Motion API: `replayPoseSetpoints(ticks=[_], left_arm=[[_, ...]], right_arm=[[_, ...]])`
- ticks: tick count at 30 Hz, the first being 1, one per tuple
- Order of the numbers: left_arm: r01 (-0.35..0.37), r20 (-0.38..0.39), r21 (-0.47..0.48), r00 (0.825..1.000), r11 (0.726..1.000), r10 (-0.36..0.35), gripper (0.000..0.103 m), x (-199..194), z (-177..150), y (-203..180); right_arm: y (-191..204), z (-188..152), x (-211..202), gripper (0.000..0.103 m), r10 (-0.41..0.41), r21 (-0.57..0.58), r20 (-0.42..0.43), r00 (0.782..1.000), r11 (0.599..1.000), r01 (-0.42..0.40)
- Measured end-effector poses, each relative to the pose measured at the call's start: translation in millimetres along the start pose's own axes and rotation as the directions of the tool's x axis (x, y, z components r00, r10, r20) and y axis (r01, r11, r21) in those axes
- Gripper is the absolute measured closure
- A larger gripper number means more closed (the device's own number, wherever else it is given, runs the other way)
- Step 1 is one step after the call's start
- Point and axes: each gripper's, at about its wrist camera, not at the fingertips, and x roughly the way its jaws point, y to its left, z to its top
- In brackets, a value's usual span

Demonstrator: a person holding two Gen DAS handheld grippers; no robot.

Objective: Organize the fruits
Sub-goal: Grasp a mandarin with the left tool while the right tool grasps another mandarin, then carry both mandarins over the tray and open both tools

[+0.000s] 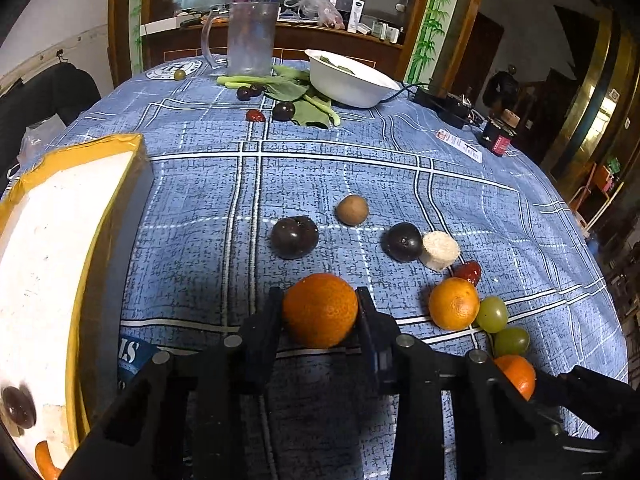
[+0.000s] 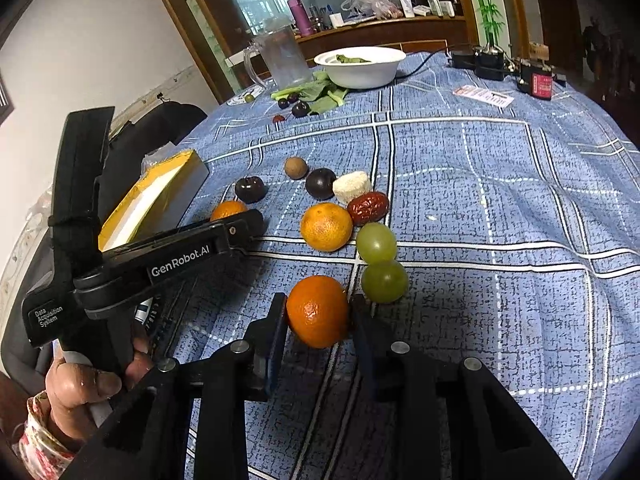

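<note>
Each tool has its pads pressed on a dimpled orange tangerine on the blue checked worktop [image 1: 460, 184]: the left tool [image 1: 320, 312] on one tangerine [image 1: 320, 310], the right tool [image 2: 319, 312] on another [image 2: 318, 311]. The left tangerine lies near a yellow-taped white foam box [image 1: 60, 240], which holds a dark plum [image 1: 18, 407] and an orange fruit [image 1: 46, 462]. At the worktop's far end a round white bowl [image 1: 352, 80] holds green leaves.

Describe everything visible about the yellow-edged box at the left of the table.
The yellow-edged box is a shallow open tray, seemingly foam-lined, with white inside and rim and walls wrapped in yellow tape. It sits flat on the blue checked tablecloth at the table's left edge, beside the left gripper. Inside lie a dark plum and part of an orange fruit. No gripper touches it.
</note>
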Motion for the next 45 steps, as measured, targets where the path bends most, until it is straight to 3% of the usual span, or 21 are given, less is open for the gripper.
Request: replayPoseSetpoints(ticks=[8,11,15,19,21,25,31,37,45], left_arm=[[-0.006,0.045,-0.023,0.999,1.000,0.007,0.069,-15,-4,4],[0.066,0.068,-0.027,0.996,0.997,-0.064,0.069,-37,-9,0],[0.133,0.109,-0.014,0.985,0.991,-0.131,0.069,-75,-11,-1],[0.147,0.165,-0.033,0.976,0.989,-0.139,0.069,-116,-6,21],[0.109,0.184,-0.048,0.978,0.993,-0.098,0.069,-131,-4,39],[-0.047,0.212,-0.053,0.976,0.997,0.058,0.069,-150,1,72],[-0.172,0.158,-0.130,0.969,0.977,0.191,0.069,-151,9,137],[-0.211,0.071,-0.217,0.970,0.953,0.231,0.069,-128,4,192],[-0.207,-0.060,-0.312,0.978,0.927,0.198,0.069,-94,-5,227]], right_arm=[[-5,0,-16,0.070,-0.049,0.021,0.074,0.996,0.999,0.048],[-1,1,-21,0.070,-0.071,0.013,0.091,0.993,0.997,0.070],[11,1,-33,0.070,-0.038,0.005,0.085,0.996,0.999,0.038],[30,7,-42,0.070,-0.009,-0.024,0.092,0.996,1.000,0.011],[41,11,-43,0.070,0.017,-0.037,0.089,0.996,0.999,-0.014],[69,22,-41,0.069,0.067,-0.083,0.085,0.994,0.995,-0.060],[124,38,-25,0.069,0.150,-0.170,0.059,0.987,0.976,-0.138],[182,46,5,0.069,0.184,-0.274,-0.004,0.983,0.945,-0.178],[231,45,74,0.069,0.123,-0.365,-0.125,0.985,0.917,-0.161]])
